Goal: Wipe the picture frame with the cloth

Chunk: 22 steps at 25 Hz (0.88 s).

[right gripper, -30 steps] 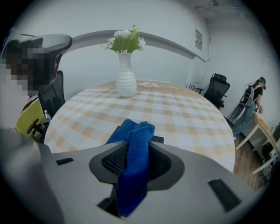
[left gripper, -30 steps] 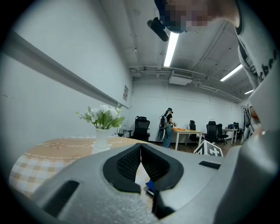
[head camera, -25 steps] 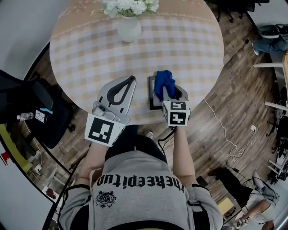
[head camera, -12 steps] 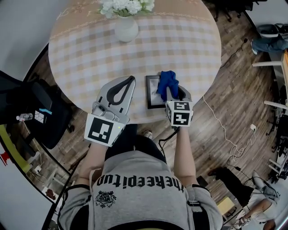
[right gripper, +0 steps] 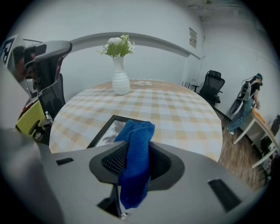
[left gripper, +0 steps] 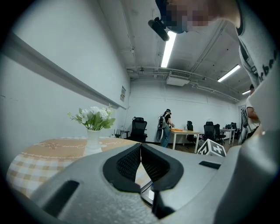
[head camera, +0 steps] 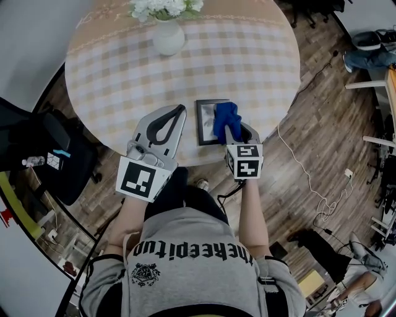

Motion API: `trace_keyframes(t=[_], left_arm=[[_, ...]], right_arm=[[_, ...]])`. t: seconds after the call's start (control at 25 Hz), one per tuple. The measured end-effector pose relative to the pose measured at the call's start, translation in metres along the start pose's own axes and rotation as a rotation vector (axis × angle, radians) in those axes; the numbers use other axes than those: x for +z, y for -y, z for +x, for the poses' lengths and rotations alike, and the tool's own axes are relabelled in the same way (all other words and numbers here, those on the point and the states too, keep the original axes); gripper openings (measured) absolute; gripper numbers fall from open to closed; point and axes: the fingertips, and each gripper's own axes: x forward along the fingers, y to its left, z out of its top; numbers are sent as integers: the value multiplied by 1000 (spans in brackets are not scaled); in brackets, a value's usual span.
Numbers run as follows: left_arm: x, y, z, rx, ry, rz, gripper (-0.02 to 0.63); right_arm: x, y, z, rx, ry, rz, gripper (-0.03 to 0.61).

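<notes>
1. Nearest: left gripper (head camera: 179, 112) hangs over the table's (head camera: 247, 62) near edge, left of the picture frame (head camera: 206, 122). Jaws are pressed together w/ nothing between them, so it's idle.
2. Just beside it, also at the near edge, is the right gripper (right gripper: 136, 159). Its jaws are clamped on the blue cloth (right gripper: 139, 133), which sticks out front as a bunched wad and hangs down behind the jaws too.
3. The picture frame lies flat and face up, close to the table's near edge, long side running away from the person. It has a dark border round a pale picture. In the head view the cloth wad sits over its right half; can't tell whether it presses the front or hovers just above.
4. Judgement: wiping looks under way, approx mid-pass. The left half of the front is uncovered.
5. Handling:
   - The cloth is soft, light and floppy. Grip it deep in the bunch (as it is held now) so a fat pad leads.
   - The picture frame looks light and rigid; its front is prob glazed, so slick and fragile.
   - It may slide or skew under a sideways stroke.
   - If it needs steadying, put the left gripper on the border at the near-left corner, not on the front.
6. At the far edge stands a white vase (head camera: 168, 37) w/ white flowers (head camera: 164, 7), well apart from the picture frame and no obstacle to strokes.
</notes>
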Motion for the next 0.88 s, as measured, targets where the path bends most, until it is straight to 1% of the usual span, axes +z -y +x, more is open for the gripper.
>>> trace_keyframes(t=[0.36, 0.64, 0.88], left_arm=[[2, 16, -7, -1, 9, 3, 17], [2, 19, -14, 7, 13, 4, 17], [2, 14, -23, 23, 16, 6, 17]], right_arm=[[-20, -7, -16, 37, -1, 9, 123], [-17, -18, -8, 91, 32, 39, 118], [-13, -42, 0, 153, 38, 42, 117]])
